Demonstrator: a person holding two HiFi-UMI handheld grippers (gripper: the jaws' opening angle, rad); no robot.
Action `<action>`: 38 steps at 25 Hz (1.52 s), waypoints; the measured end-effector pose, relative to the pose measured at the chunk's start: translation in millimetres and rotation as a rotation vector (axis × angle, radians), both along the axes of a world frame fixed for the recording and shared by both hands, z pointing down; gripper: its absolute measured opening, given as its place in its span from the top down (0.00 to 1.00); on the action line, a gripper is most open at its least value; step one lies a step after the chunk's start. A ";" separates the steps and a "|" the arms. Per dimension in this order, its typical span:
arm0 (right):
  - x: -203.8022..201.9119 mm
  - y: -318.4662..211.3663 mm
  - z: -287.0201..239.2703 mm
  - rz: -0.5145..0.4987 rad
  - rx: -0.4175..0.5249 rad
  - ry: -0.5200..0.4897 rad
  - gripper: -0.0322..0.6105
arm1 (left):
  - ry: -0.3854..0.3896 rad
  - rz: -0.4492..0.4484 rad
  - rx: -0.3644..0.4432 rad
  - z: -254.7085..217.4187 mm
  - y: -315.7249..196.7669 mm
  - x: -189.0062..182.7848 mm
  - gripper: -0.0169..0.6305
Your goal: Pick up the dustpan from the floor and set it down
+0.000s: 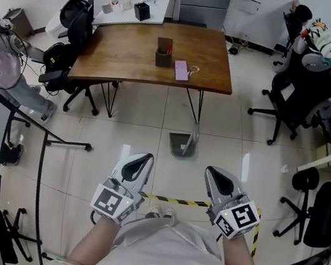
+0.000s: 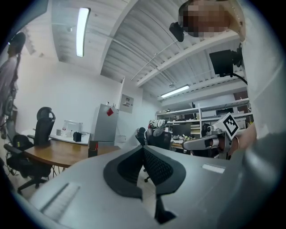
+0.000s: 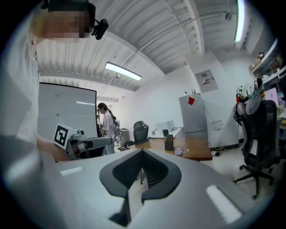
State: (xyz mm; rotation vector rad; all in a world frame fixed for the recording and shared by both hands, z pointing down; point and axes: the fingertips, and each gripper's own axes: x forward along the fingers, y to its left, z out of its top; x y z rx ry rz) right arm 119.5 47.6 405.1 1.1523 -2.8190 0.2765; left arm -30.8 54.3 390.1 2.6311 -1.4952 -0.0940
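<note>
Left gripper (image 1: 144, 158) is hanging out in front of the person, jaws pressing together, nothing between them. Right gripper (image 1: 213, 171) is sitting beside it, tips likewise meeting and gripping nothing. Both are pointing out over the tiled floor (image 1: 134, 129), above a strip of yellow-and-black tape (image 1: 180, 200). Beyond the tape the grey dustpan (image 1: 184, 143) is resting on the floor, well apart from both grippers, just by the near right leg of the wooden table (image 1: 121, 57). A dark box (image 1: 163, 53) and a pink notebook (image 1: 181, 70) are lying near the middle of the tabletop.
</note>
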 end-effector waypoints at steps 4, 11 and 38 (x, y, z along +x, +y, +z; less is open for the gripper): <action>-12.3 0.0 -5.9 0.033 -0.011 0.004 0.95 | 0.014 -0.020 0.032 -14.3 4.6 -13.7 0.95; -28.2 -0.6 0.2 0.060 -0.024 0.059 0.95 | 0.002 -0.028 0.038 -19.5 14.8 -24.5 0.95; -62.4 -16.6 -80.5 0.101 0.271 0.023 0.95 | -0.007 0.028 -0.008 -24.9 -9.4 -15.8 0.95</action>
